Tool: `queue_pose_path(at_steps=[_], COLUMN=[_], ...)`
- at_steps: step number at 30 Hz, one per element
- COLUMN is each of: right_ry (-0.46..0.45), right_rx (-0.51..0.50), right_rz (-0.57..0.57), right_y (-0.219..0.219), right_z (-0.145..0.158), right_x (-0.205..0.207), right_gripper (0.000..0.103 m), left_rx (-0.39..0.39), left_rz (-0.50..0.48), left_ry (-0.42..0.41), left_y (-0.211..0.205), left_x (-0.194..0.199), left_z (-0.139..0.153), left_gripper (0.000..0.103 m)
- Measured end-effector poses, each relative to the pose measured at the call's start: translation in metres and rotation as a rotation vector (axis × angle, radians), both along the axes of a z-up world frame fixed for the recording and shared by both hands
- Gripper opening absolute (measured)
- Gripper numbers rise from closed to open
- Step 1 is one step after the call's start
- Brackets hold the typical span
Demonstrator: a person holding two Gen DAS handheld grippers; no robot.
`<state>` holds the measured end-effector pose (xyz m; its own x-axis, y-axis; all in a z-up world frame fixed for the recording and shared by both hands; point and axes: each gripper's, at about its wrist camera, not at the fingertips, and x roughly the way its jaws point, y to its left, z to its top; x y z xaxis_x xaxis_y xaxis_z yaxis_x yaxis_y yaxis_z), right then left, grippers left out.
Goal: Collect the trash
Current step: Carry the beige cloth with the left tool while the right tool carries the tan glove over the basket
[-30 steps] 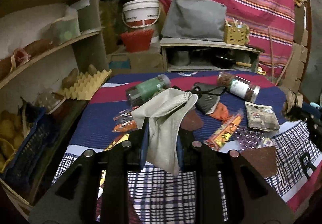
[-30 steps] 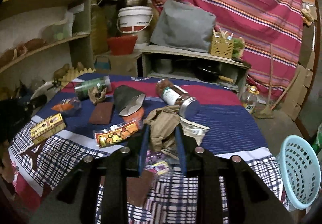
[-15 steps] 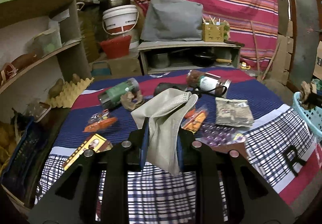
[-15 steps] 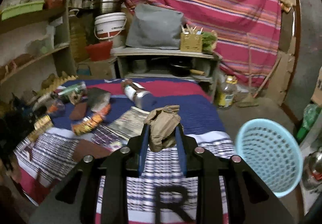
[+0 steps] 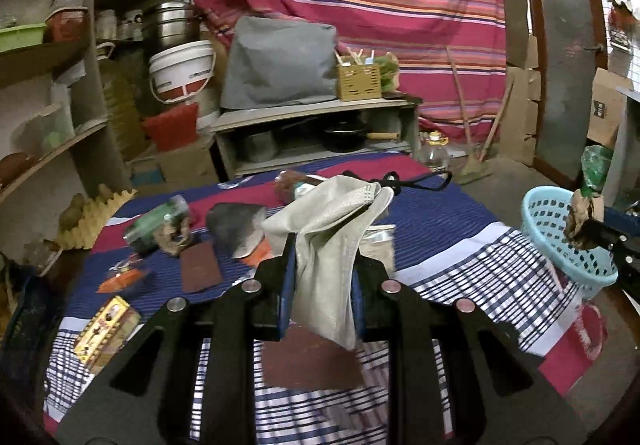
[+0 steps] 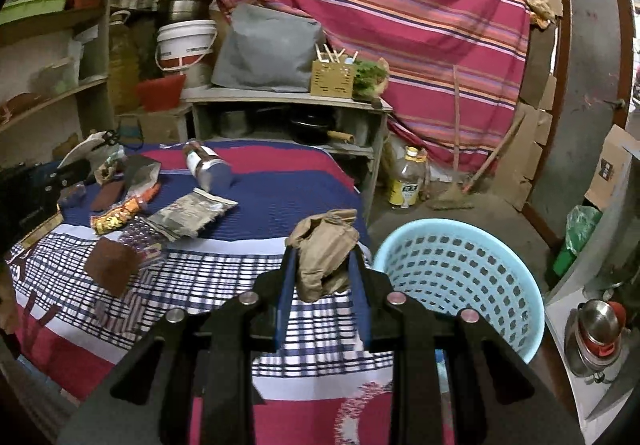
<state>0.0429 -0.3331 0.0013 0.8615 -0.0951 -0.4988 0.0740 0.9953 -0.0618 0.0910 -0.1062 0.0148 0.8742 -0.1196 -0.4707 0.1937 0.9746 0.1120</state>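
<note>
Trash clamped in both grippers — beside the pale-blue perforated plastic basket.
Left gripper pinches a grey-white face mask; right gripper pinches crumpled brown paper.

A tabletop draped in a blue, red and checked cloth is carrying loose litter: a clear jar lying on its side, a crumpled grey printed packet, an orange snack wrapper, a brown cardboard square, a green bottle and a yellow carton.
</note>
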Motion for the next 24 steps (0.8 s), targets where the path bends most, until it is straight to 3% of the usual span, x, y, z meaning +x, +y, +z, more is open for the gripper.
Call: queue_pose_path(at_steps=[12, 24], right_ry=[-0.037, -0.075], right_rx=[0.038, 0.090], right_rz=[-0.104, -0.265], right_y=[-0.056, -0.138], right_z=[-0.006, -0.006], right_x=[-0.007, -0.026], right_gripper=[0.027, 0.027], left_rx=[0.042, 0.032], left_rz=[-0.085, -0.276], left_ry=[0.020, 0.075], left_y=[-0.066, -0.171], left_x=[0.017, 0.032], left_z=[-0.011, -0.025], left_gripper=[0.022, 0.022])
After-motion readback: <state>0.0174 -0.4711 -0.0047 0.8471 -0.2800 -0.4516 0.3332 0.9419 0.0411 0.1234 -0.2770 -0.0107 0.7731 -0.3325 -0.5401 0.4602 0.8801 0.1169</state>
